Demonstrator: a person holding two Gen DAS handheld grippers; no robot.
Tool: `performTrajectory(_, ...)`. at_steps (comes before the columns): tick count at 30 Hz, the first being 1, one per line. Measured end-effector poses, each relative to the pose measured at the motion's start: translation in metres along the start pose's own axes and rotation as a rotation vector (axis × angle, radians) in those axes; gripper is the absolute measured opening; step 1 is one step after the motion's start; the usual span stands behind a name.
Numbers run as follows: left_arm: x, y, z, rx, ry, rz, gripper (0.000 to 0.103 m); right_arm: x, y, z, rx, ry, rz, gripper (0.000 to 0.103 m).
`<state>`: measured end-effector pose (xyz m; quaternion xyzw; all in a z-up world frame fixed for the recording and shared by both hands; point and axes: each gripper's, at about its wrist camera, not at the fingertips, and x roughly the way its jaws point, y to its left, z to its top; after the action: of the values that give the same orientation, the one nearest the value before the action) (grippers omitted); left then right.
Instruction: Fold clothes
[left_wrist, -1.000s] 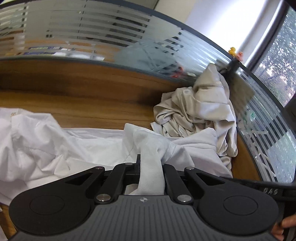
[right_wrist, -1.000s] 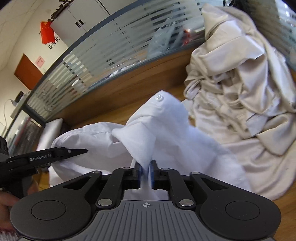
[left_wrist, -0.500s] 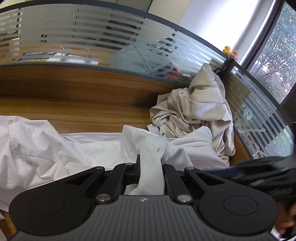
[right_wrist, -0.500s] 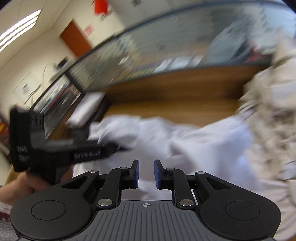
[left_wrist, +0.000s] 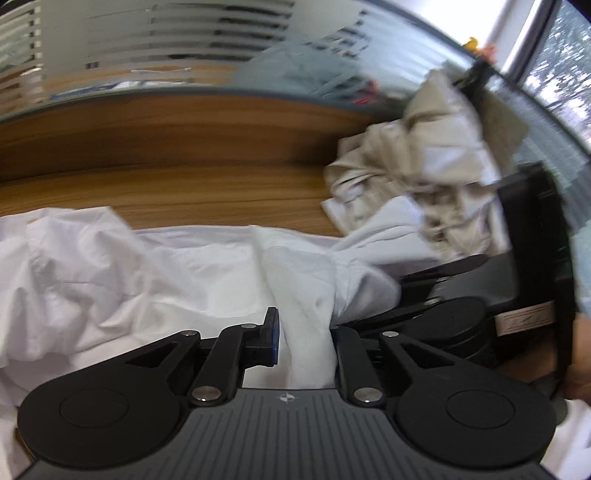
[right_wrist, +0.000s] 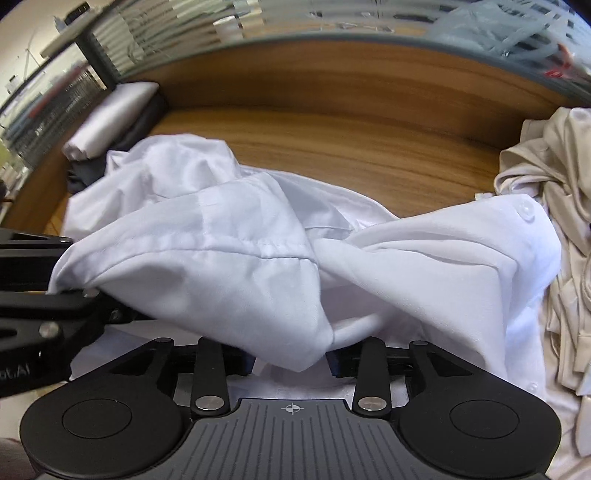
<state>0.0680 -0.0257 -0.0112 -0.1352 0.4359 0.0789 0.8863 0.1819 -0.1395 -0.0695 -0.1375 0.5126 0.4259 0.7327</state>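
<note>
A crumpled white shirt (left_wrist: 147, 273) (right_wrist: 229, 236) lies across the wooden desk (left_wrist: 184, 192). In the left wrist view, my left gripper (left_wrist: 304, 332) has its jaws opening. A bunched fold of the shirt stands between them, leaning on the right finger, with the left pad just off it. My right gripper (right_wrist: 290, 360) is also opening, low over the shirt. A rounded fold hangs down between its wide-set fingers, and neither pad presses it. The two grippers sit close together: the right gripper (left_wrist: 443, 295) shows beside the left, and the left gripper (right_wrist: 55, 306) is partly under cloth.
A heap of beige garments (left_wrist: 424, 166) (right_wrist: 554, 184) lies on the right, touching the shirt. A folded white and dark stack (right_wrist: 110, 114) sits at the desk's far left. A striped glass partition (left_wrist: 184, 44) rises behind the desk. A person's hand (left_wrist: 580, 350) holds the right gripper.
The left jaws, shut on the white fold before, have parted. The right gripper let go of its raised fold, swung over beside the left gripper, dropped lower, and its jaws spread wider.
</note>
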Motion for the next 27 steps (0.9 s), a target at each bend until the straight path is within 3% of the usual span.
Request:
performTrajectory(2, 0.006, 0.009, -0.004, -0.014, -0.013, 0.067, 0.013, 0.001, -0.005, -0.004, 0.043, -0.030, -0.034, 0.039)
performTrajectory(4, 0.013, 0.024, -0.006, -0.064, 0.000, 0.113, 0.012, -0.006, -0.017, -0.009, 0.113, -0.067, -0.060, 0.028)
performTrajectory(5, 0.016, 0.031, -0.007, -0.091, 0.012, 0.110, 0.012, -0.009, -0.023, -0.012, 0.149, -0.081, -0.071, 0.011)
performTrajectory(6, 0.019, 0.037, -0.009, -0.118, 0.024, 0.105, 0.013, -0.013, -0.030, -0.016, 0.187, -0.096, -0.081, 0.000)
performTrajectory(8, 0.025, 0.051, -0.011, -0.171, 0.048, 0.094, 0.016, -0.022, -0.046, -0.024, 0.266, -0.120, -0.083, 0.000)
performTrajectory(10, 0.024, 0.050, -0.014, -0.141, 0.046, 0.086, 0.022, -0.026, -0.054, -0.031, 0.330, -0.124, -0.051, 0.000)
performTrajectory(15, 0.001, 0.035, -0.013, 0.014, 0.010, 0.038, 0.049, -0.036, -0.053, -0.043, 0.378, -0.141, -0.040, 0.005)
performTrajectory(21, -0.023, 0.010, -0.005, 0.249, -0.024, 0.006, 0.057, -0.038, -0.056, -0.043, 0.400, -0.159, 0.013, 0.009)
performTrajectory(25, -0.029, -0.002, 0.001, 0.340, -0.032, -0.009, 0.058, -0.039, -0.057, -0.039, 0.416, -0.178, 0.028, 0.014)
performTrajectory(27, -0.031, -0.002, 0.003, 0.376, -0.041, -0.021, 0.071, -0.040, -0.061, -0.039, 0.453, -0.192, 0.052, 0.014)
